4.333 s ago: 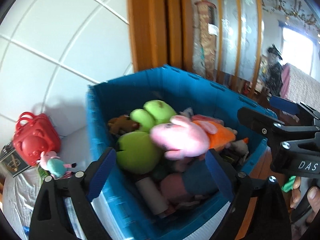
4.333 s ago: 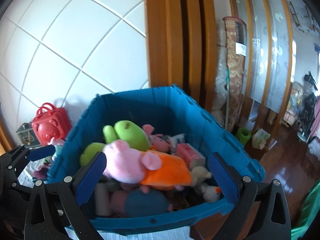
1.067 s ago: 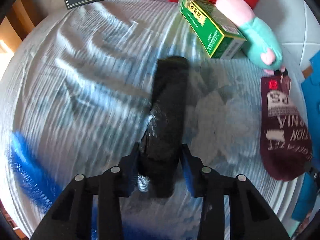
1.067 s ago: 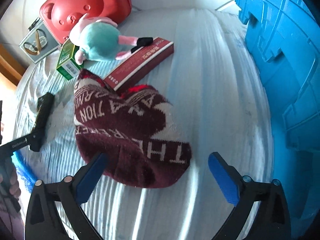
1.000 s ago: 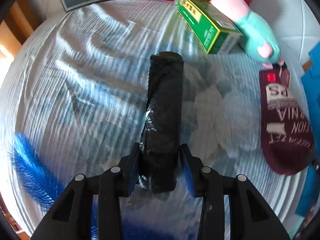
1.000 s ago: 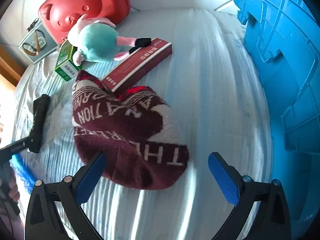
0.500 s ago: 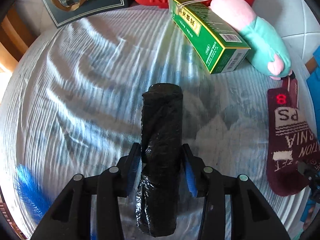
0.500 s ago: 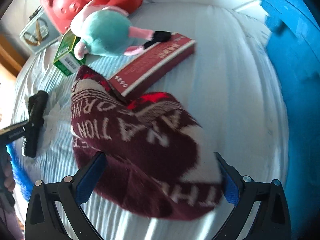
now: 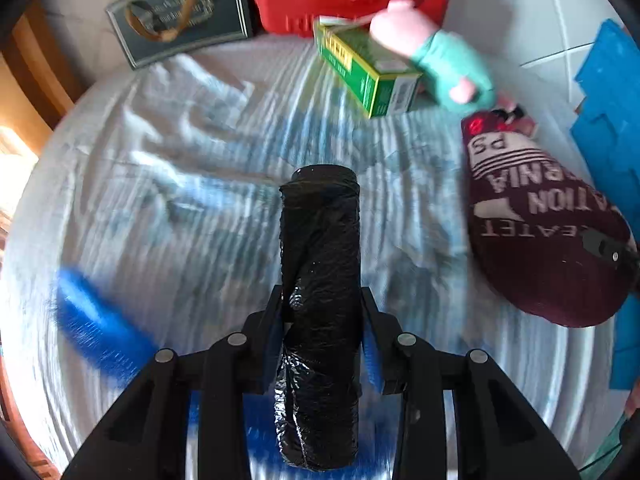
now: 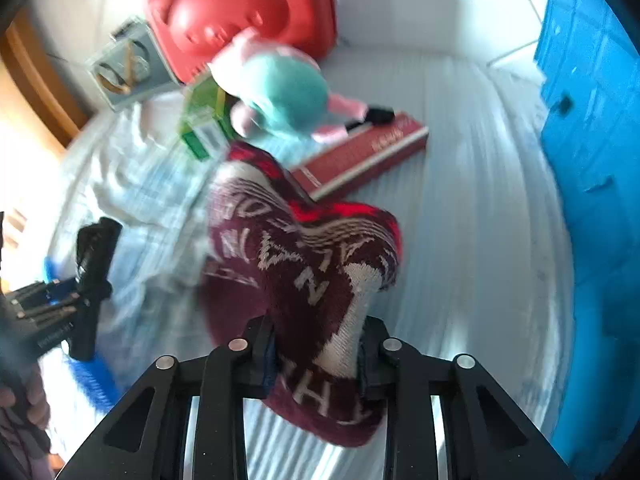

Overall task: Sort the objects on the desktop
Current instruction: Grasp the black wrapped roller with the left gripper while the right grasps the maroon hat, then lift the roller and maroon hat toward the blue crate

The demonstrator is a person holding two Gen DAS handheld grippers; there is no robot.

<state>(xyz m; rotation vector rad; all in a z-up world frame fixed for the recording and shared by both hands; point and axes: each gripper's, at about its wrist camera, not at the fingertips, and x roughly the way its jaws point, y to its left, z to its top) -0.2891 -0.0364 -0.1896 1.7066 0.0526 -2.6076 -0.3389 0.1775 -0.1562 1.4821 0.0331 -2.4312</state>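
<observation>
The left gripper has its fingers closed tight on the black roll, held along them above the left part of the cloth-covered tabletop, likely so it can be carried to the blue crate at the right edge. The right gripper has its fingers pinched on a fold of the maroon knit hat near the tabletop's middle, probably for the same trip.
</observation>
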